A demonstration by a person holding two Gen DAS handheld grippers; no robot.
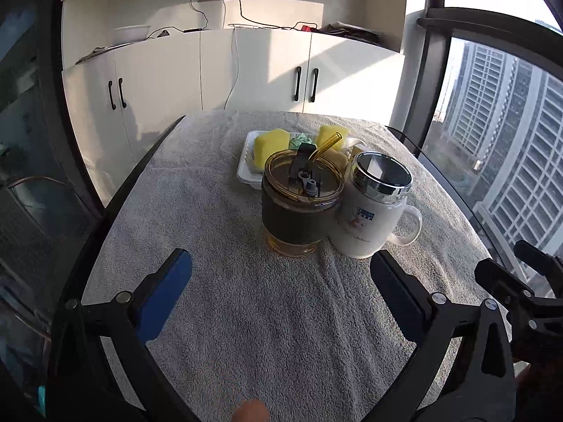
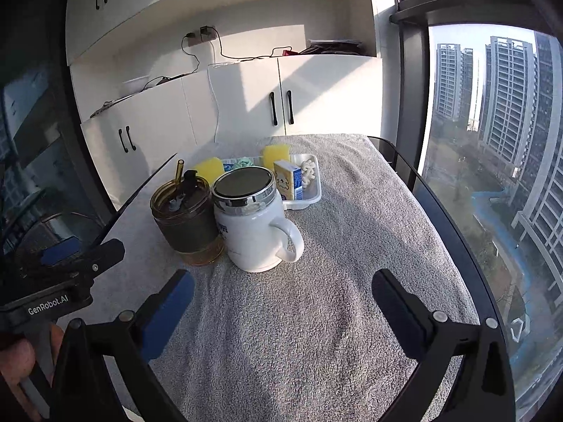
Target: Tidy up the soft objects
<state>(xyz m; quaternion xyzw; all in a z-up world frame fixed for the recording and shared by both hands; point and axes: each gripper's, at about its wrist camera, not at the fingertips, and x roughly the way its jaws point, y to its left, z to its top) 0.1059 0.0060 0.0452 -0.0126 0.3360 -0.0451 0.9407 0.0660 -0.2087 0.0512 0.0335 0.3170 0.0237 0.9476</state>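
The left hand-held gripper (image 1: 281, 292) is hovering over the grey towel (image 1: 246, 316) covering the table (image 1: 147, 161), its blue-padded jaws spread wide with nothing between them. From its fisheye, at about twelve o'clock, an amber glass tumbler (image 1: 301, 207) with a straw is standing just left of, and touching, a white lidded mug (image 1: 373, 211). Behind them, further toward twelve o'clock, a white tray (image 1: 246, 170) is holding the soft things: two yellow sponges (image 1: 269, 146), a pale green piece (image 1: 299, 139) between them, and others hidden by the cups. In the right wrist view, the tray (image 2: 315, 193) is sitting at twelve o'clock past the mug (image 2: 253, 225), also carrying a small yellow-and-blue carton (image 2: 288, 179) and a white coiled item (image 2: 309, 170). The right hand-held gripper (image 2: 283, 299) is likewise standing fully apart and empty above bare towel, at the mug's five o'clock.
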